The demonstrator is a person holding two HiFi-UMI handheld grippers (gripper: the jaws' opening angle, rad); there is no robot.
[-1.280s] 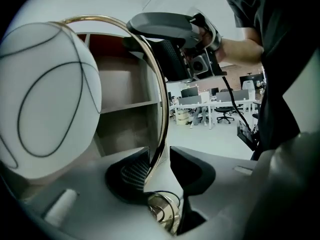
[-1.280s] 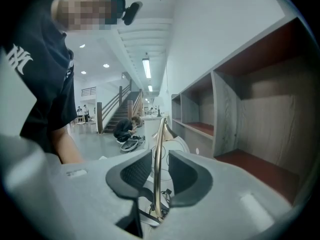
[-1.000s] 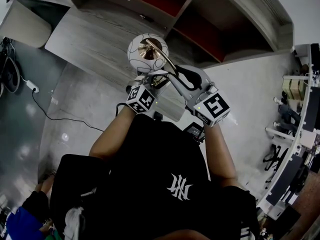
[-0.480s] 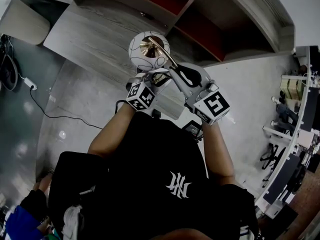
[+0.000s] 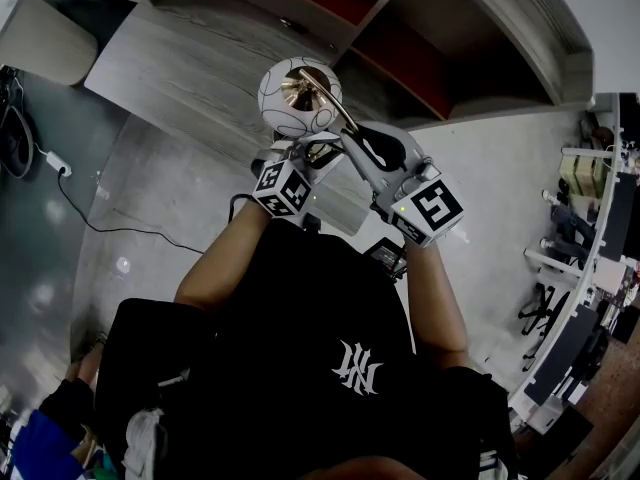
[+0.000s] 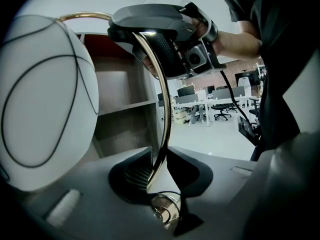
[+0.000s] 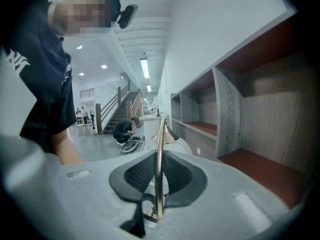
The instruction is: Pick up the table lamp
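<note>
The table lamp has a white globe shade with black lines and a curved brass stem. It is held up in front of the person, clear of the desk. My left gripper is still closing, its pads pressed on the stem low down beside the globe. My right gripper is also closing, its black pads clamped on the stem higher up. It shows in the left gripper view as the right gripper over the stem's bend.
A wooden shelf unit with red back panels stands ahead, above a grey wood-grain desk top. A cable runs over the floor at left. Office chairs and desks line the right side.
The lamp and both grippers have drifted slightly up the head view. The right gripper's jaws look drawn closer onto the stem.
</note>
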